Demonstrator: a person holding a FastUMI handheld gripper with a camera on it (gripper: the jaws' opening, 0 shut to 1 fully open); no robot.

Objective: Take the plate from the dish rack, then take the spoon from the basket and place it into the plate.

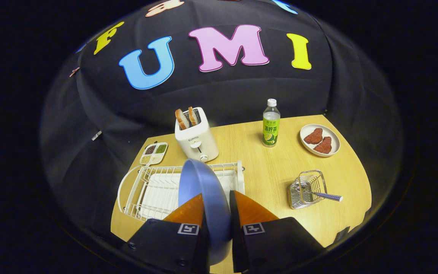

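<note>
Here gripper [216, 201] clamps plate [200, 182] edge-on (upright).

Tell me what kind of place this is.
Likely a staged kitchen tabletop in a booth: a toaster with bread, a white dish rack, and the gripper shut on a blue plate.

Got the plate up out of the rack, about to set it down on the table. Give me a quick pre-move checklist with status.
1. Tool fingers clamp the blue plate: ok.
2. Plate lifted above the dish rack: ok.
3. Bare table between rack and basket for set-down: ok.
4. Spoon in basket, handle sticking out: ok.
5. Bottle and toaster stand well beyond that spot: ok.
6. Grip firmness: cannot tell.
</note>
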